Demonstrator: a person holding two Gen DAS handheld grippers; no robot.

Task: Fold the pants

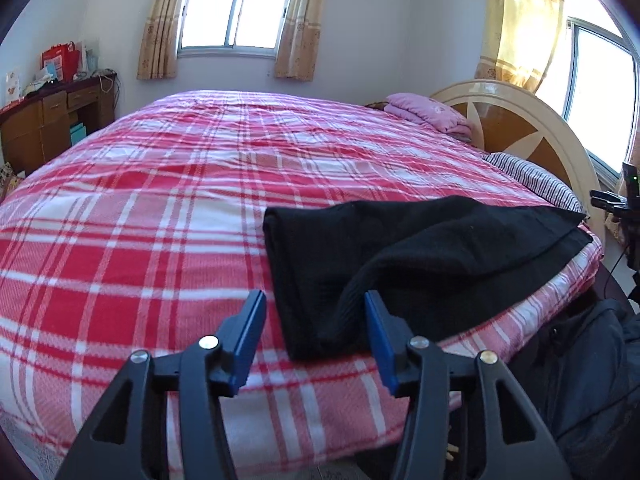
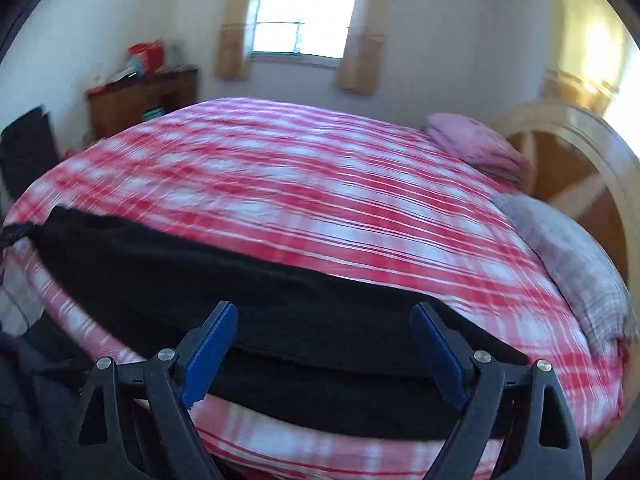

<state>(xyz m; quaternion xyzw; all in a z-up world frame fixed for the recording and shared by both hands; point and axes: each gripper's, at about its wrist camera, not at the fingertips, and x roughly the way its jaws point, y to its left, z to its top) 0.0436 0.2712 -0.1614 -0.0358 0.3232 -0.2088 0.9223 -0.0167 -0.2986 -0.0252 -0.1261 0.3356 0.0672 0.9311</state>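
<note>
A: Where do the soft black knit pants (image 1: 420, 248) sit now?

B: On the red-and-white plaid bed cover (image 1: 160, 208), along its near edge, with the cream-and-brown wooden headboard (image 1: 520, 120) off their far end. They lie folded over lengthwise, and one ribbed end humps up loosely on top.

A: And the tools?

B: The left tool (image 1: 316, 340) has its blue pads apart. The ribbed hump rises just beside its right pad, but nothing is pinched. The right tool (image 2: 324, 352) stands wide apart over the pants' near edge, also holding nothing.

A: So which step is this?

B: I'd judge a fold has just been laid down and let go. Next comes a fresh grasp, probably at the end toward the headboard, to bring it across to the other end. The loose hump wants flattening first, or the fold will come out lumpy.

A: What does each view add?

B: The left wrist view is sharp. It shows the folded end and the hump. The right wrist view is blurred, but it shows the long stretch of cloth and a stacked lower layer at the bed's edge.
</note>
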